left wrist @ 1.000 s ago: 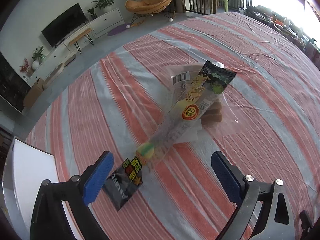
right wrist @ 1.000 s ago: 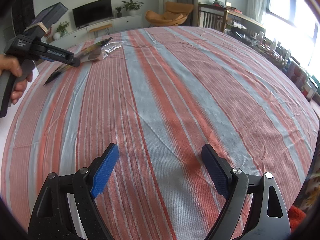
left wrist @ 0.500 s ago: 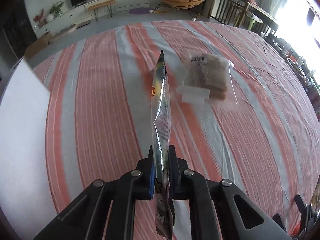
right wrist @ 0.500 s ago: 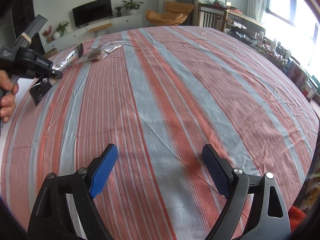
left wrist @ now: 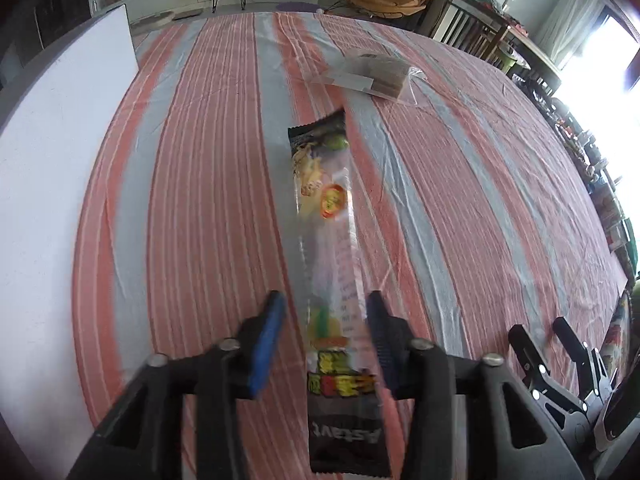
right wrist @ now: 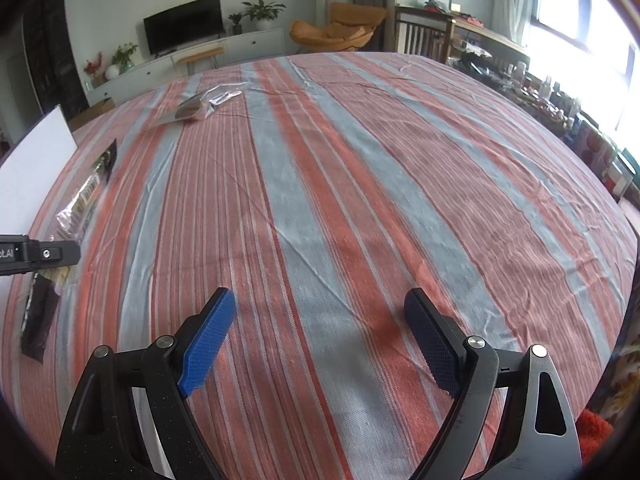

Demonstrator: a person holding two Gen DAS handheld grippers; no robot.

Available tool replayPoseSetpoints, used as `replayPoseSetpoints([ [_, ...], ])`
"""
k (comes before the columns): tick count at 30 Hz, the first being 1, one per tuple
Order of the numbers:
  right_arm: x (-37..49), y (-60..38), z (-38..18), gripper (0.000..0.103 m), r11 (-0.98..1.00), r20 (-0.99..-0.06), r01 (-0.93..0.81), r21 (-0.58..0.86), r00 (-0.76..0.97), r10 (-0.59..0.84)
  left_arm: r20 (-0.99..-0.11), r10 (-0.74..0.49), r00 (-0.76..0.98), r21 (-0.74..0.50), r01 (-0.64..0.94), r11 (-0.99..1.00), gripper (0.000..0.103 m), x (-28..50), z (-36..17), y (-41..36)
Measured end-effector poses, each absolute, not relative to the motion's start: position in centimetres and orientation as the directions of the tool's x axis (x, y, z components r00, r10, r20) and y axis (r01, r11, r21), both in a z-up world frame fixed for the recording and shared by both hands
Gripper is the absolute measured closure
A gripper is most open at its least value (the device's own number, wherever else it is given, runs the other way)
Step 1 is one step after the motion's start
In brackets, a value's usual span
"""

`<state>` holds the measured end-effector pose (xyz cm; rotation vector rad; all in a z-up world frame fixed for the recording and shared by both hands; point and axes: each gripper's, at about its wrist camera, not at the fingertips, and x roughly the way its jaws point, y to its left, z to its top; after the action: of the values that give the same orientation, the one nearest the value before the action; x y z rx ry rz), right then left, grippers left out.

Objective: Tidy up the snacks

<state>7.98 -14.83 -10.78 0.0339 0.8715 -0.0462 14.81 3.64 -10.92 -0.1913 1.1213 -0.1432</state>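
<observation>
A long clear snack packet with black ends (left wrist: 328, 248) lies flat on the striped tablecloth, lengthwise between the fingers of my left gripper (left wrist: 326, 336), which is open around its near part without pinching it. It also shows at the left edge of the right wrist view (right wrist: 86, 196). A clear bag of brown biscuits (left wrist: 376, 74) lies farther back; it shows in the right wrist view too (right wrist: 196, 108). My right gripper (right wrist: 320, 336) is open and empty over bare cloth.
A white board (left wrist: 52, 168) lies along the table's left side. The right gripper shows at the lower right of the left wrist view (left wrist: 560, 364). Cluttered shelves and chairs stand past the table's right edge (right wrist: 580, 120).
My left gripper was shut on the long packet, holding it edge-up; now its jaws have opened and the packet lies flat on the cloth, nearer the white board. The right gripper has stayed put.
</observation>
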Motion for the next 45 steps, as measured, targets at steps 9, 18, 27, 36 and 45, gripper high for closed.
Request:
replayPoseSetpoints([
  [9,8.0,-14.9,-10.8,0.014,0.998,-0.766,0.055,0.011,0.643,-0.027,-0.853,-0.047,0.52,-0.041,0.022,0.999,0.011,16.7,-12.1,2.9],
  [18,8.0,-14.9,-10.8,0.014,0.998,-0.766,0.055,0.011,0.642,-0.027,-0.821,-0.001,0.571,-0.01,-0.013,1.0,0.0,16.6,-13.0,3.6],
  [27,8.0,-14.9,-10.8,0.014,0.998,-0.766,0.055,0.011,0.642,-0.027,-0.83,0.004,0.558,-0.007,-0.019,1.0,0.0,16.5,-13.0,4.3],
  [36,8.0,-14.9,-10.8,0.014,0.998,-0.766,0.055,0.011,0.642,-0.027,-0.837,0.006,0.547,-0.007,-0.022,1.0,0.0,16.6,-13.0,4.4],
  [45,8.0,-14.9,-10.8,0.014,0.998,-0.766,0.055,0.011,0.642,-0.027,-0.817,0.014,0.577,-0.004,-0.031,1.0,0.0,15.9,-13.1,4.5],
])
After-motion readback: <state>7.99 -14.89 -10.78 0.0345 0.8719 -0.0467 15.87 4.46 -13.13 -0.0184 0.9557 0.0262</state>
